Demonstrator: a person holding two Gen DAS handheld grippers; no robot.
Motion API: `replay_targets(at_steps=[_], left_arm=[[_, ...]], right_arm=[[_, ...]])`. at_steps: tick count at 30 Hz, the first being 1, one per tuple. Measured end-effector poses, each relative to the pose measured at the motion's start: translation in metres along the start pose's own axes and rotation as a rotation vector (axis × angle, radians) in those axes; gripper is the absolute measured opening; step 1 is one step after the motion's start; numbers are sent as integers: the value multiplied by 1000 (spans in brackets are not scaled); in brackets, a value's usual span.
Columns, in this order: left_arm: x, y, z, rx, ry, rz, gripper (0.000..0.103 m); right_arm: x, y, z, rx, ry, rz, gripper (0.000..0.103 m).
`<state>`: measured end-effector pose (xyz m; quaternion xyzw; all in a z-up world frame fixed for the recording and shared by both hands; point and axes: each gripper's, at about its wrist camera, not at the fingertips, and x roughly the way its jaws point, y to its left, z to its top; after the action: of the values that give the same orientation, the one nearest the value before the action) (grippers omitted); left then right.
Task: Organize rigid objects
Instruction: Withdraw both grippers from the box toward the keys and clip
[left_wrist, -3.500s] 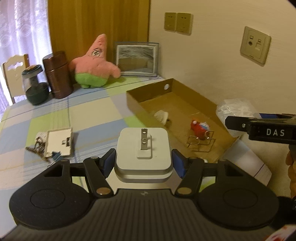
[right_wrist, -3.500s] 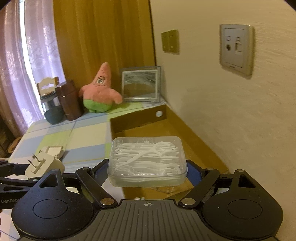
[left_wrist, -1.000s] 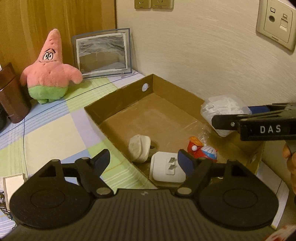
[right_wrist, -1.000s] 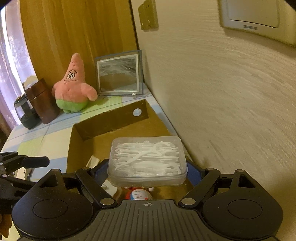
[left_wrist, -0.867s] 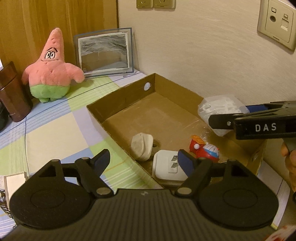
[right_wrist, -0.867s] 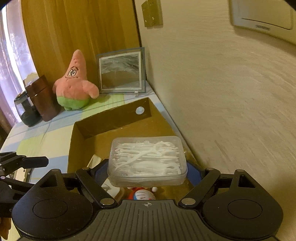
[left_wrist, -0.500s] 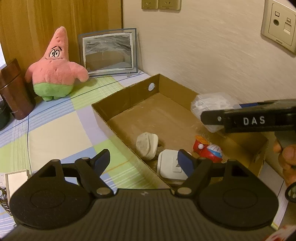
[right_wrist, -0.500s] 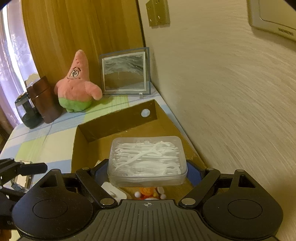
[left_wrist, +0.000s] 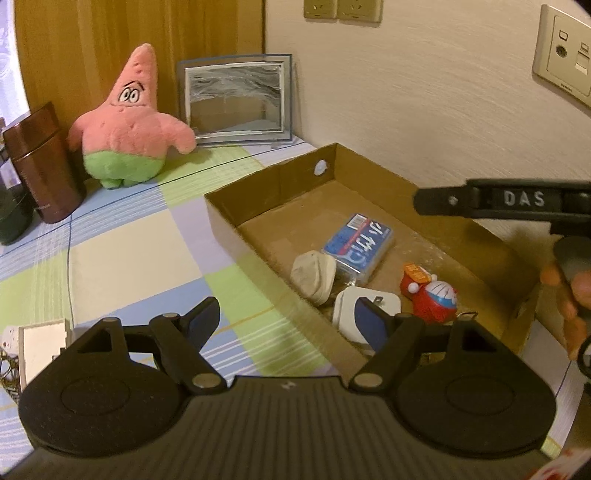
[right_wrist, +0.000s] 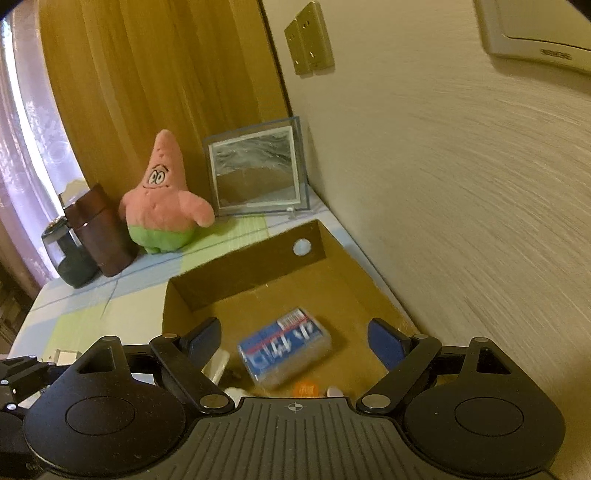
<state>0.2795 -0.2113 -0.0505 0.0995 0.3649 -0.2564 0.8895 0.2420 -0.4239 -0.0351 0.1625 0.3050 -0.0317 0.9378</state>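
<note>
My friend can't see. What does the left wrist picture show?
An open left gripper hovers by a cardboard box holding a blue floss box, white charger, pale plug and red toy. A pink starfish plush sits behind.

Only thing I can properly read is "DAS" in raised pale letters on the black right gripper (left_wrist: 517, 201) as it pokes into the left wrist view. The blue-labelled box (left_wrist: 357, 246) lying in the cardboard tray (left_wrist: 491, 243) has big white characters plus a small barcode patch, but they're too blurry to make out in either view.
</note>
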Motion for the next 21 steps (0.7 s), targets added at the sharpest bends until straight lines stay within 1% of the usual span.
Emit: replay_targets(at_steps=[6,10,15,18,21], left_arm=[[-18,6,-8,-24,-9,27,77],[-39,11,-13,-56,-18,41,77],[-72,18,-19,-90,-44,59,77],[-94,20,-24,-104,-57,75,77],[-115,24,-30,-120,-71,88,80]], right_arm=[[-15,5,-7,13,30,-15,84],[-31,12,-10,21,35,-2,84],[-59,24,-10,39,35,19,84],[-78,34,-11,28,27,22,84],[-96,44,-14,9,17,21,84]])
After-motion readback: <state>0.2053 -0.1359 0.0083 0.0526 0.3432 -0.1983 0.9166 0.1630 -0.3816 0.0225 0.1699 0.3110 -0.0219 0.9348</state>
